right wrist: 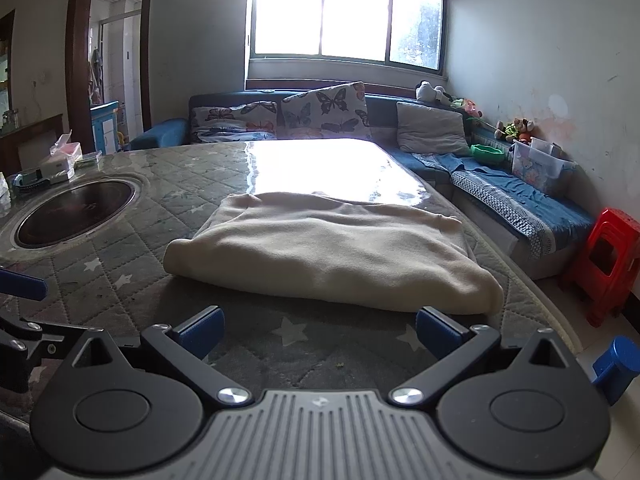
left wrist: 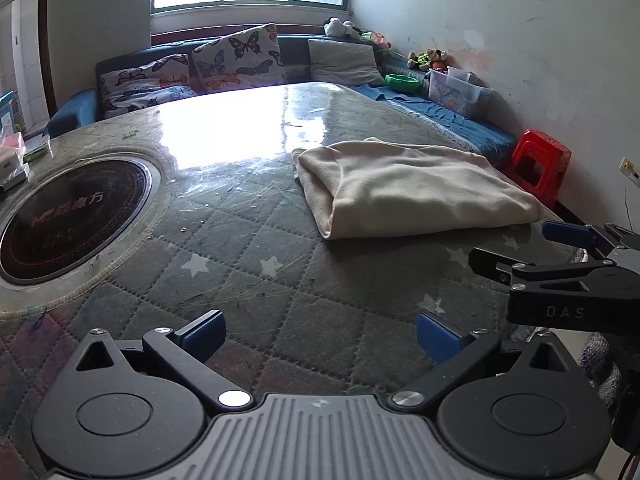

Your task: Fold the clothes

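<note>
A cream garment (left wrist: 412, 188) lies folded into a thick rectangle on the quilted, plastic-covered table (left wrist: 248, 264). It also shows in the right wrist view (right wrist: 332, 252), straight ahead of my right gripper (right wrist: 320, 334). My left gripper (left wrist: 320, 336) is open and empty, low over the table, with the garment ahead and to its right. My right gripper is open and empty, just short of the garment's near edge. The right gripper's side shows at the right of the left wrist view (left wrist: 568, 264).
A round black induction hob (left wrist: 68, 220) is set into the table at the left. Boxes and a tissue pack (right wrist: 60, 160) stand at the table's far left. A blue sofa with cushions (right wrist: 320, 112) runs behind. A red plastic stool (right wrist: 604, 260) stands at the right.
</note>
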Motion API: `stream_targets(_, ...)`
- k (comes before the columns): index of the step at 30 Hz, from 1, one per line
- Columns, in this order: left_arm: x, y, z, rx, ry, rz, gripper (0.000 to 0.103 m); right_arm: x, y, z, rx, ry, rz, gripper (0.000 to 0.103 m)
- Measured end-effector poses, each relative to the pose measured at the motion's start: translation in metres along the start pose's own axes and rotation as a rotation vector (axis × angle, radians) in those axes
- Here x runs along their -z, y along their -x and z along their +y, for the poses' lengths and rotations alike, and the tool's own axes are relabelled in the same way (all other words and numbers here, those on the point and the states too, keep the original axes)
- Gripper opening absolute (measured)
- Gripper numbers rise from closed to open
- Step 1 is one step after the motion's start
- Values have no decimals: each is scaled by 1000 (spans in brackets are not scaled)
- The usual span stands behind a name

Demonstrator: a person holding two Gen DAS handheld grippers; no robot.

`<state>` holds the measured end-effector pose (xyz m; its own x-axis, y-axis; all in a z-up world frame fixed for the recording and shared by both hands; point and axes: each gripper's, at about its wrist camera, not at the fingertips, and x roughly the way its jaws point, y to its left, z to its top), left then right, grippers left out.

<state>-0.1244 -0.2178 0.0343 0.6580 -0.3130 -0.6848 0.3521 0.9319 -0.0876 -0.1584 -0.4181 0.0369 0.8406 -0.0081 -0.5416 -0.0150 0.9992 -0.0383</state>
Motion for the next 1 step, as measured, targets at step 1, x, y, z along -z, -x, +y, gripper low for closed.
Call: stream_targets(1,0,0,-1,4,-2,1,103,0,0,0,-1,0,0,103)
